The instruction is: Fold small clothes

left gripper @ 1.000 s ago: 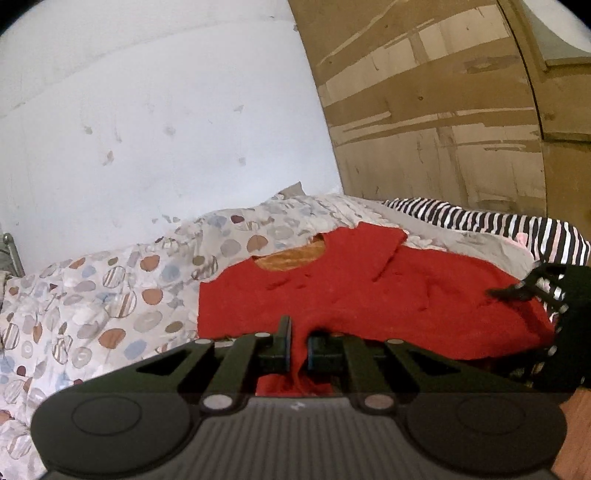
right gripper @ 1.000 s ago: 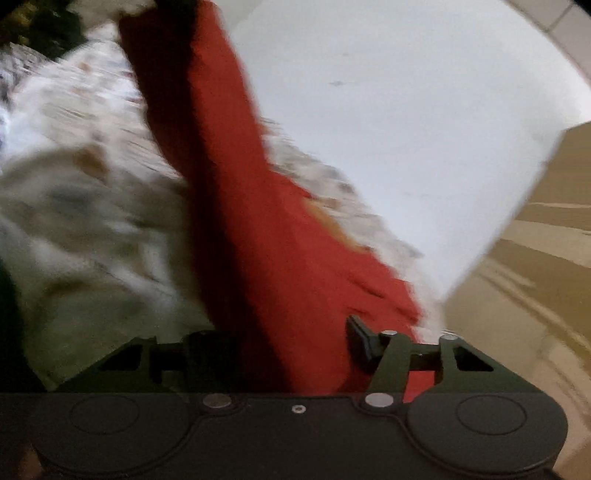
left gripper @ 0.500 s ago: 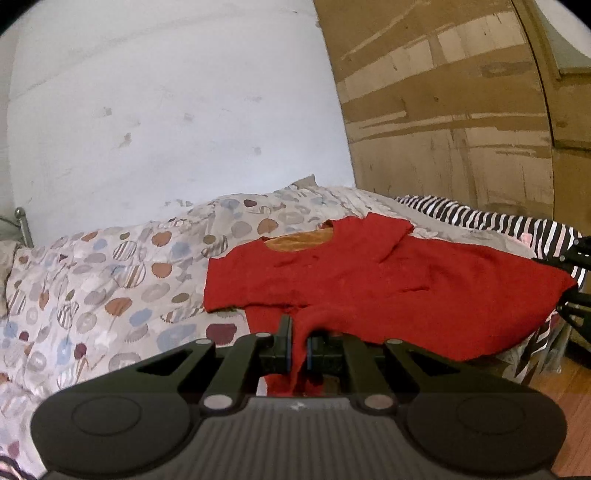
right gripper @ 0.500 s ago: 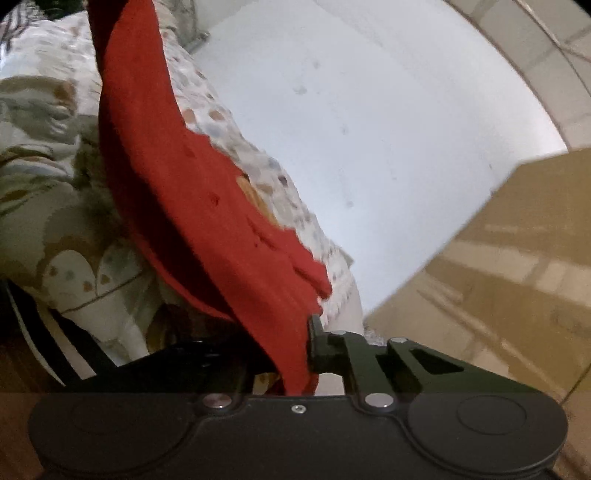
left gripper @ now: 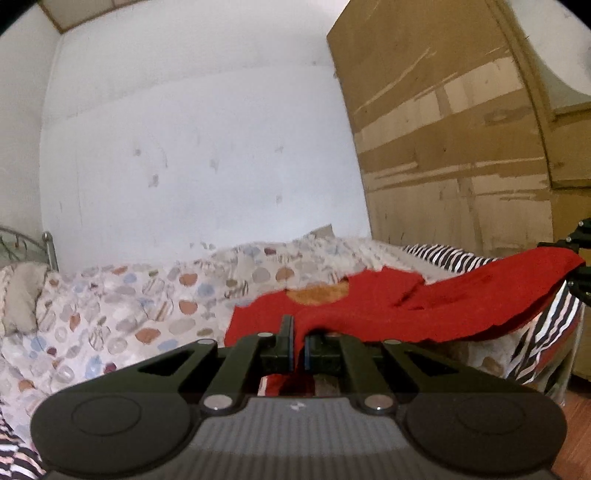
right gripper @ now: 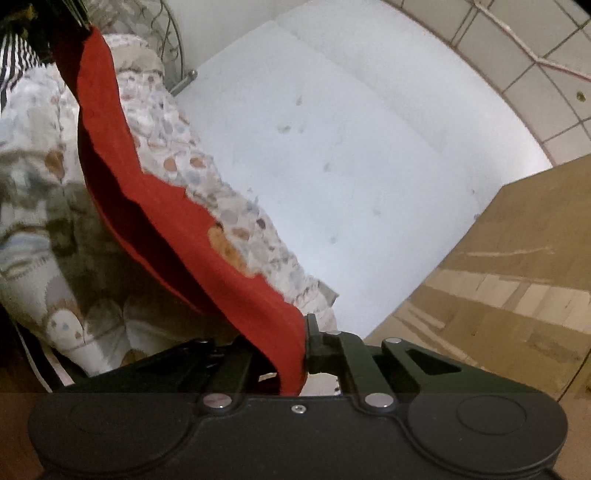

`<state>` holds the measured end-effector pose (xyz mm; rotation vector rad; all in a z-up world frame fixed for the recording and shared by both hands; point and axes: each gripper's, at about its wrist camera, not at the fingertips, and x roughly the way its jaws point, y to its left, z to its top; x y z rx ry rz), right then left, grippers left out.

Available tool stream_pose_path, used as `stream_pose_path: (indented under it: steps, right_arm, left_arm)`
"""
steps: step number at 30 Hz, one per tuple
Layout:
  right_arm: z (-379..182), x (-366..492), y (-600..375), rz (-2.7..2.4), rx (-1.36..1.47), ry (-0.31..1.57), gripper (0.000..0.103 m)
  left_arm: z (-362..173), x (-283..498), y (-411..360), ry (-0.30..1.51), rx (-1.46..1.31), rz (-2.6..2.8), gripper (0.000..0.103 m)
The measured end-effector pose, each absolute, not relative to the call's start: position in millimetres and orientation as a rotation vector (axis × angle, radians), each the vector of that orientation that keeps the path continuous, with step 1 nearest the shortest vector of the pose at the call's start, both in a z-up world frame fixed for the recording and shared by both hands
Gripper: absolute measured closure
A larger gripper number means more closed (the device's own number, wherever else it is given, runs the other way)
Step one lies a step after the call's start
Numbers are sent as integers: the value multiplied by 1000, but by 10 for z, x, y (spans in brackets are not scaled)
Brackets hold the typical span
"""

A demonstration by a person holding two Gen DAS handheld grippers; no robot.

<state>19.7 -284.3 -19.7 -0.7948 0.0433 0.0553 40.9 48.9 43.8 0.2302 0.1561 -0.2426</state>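
Observation:
A small red shirt with an orange inner neck is stretched above the bed between my two grippers. My left gripper is shut on its near hem edge. My right gripper is shut on the other hem corner and shows at the far right of the left wrist view. In the right wrist view the red shirt runs taut up to the left gripper at the top left corner. The neck end rests on the bedspread.
The bed has a dotted bedspread and a black-and-white striped cloth at its right end. A white wall stands behind. A brown wooden wardrobe stands at the right. A metal bed frame is at the left.
Both grippers have pulled back and lifted the shirt's hem, so the shirt is now taut and raised off the bed. The right gripper has moved farther right.

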Motion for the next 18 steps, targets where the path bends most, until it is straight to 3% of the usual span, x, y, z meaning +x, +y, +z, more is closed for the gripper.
stream_pose_path:
  steps: [12,18]
  right_arm:
    - [376,-644,-3041,16,-716,-19,99]
    - [577,-776,-3038,21,-664,-16,98]
  left_arm:
    - [944,-434,330,41,347,-298,99]
    - [1087,-411,314,71,332,-322,99]
